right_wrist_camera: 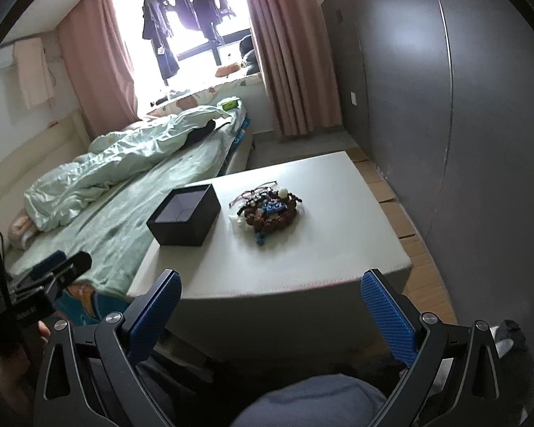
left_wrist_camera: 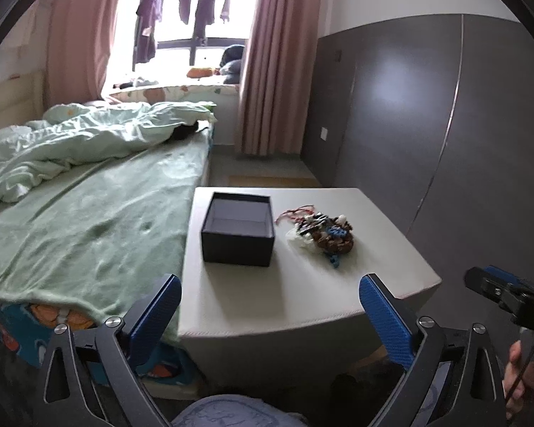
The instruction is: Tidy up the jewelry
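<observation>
Both my grippers, left (left_wrist_camera: 270, 306) and right (right_wrist_camera: 270, 306), gape wide, short of the white table (left_wrist_camera: 302, 306); jewelry pile (left_wrist_camera: 324, 233) sits right of the dark box (left_wrist_camera: 236, 249).

On the table (left_wrist_camera: 302, 295), the open box (left_wrist_camera: 237, 233) sits toward the left edge, the jewelry pile (left_wrist_camera: 322, 231) just right of it, apart. The bed (left_wrist_camera: 89, 220) lies along the table's left edge.

The left gripper (left_wrist_camera: 270, 286) hangs short of the white table (left_wrist_camera: 391, 270), its 2 blue fingers (left_wrist_camera: 382, 309) spread wide. On the table an open dark box (left_wrist_camera: 237, 232) stands just left of a tangled jewelry pile (left_wrist_camera: 324, 233). The bed (left_wrist_camera: 89, 220) borders the table's left side.
</observation>
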### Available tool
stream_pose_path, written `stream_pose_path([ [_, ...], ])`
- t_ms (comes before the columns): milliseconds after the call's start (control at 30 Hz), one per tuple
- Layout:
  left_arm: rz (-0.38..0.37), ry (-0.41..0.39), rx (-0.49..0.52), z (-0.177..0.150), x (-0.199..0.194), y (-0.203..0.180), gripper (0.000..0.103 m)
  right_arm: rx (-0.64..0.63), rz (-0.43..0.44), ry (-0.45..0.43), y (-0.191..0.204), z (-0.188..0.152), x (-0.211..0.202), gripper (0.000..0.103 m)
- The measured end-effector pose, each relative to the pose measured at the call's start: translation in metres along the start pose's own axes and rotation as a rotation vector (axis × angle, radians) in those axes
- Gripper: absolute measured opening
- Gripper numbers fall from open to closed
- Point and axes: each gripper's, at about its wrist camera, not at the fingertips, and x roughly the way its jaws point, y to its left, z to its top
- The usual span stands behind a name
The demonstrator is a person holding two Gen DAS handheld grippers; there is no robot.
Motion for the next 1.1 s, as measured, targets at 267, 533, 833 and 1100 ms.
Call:
stream_pose_path([
  [267,-0.071,0.061,0.051,0.025,0.035,-0.021,0.079,0.116,0.101,0.052,-0.029,0.029,0.039,0.087],
  [533,-0.111,0.156,0.065,0.048,0.087,-0.032,0.060,0.191,0.166,0.121,-0.050,0.049,0.089,0.071],
  [833,-0.155,0.257,0.123,0.060,0.146,-0.046,0.051,0.260,0.255,0.178,-0.066,0.067,0.145,0.063],
  [1100,-0.179,0.335,0.172,0.067,0.192,-0.056,0.046,0.333,0.295,0.244,-0.082,0.069,0.186,0.054],
])
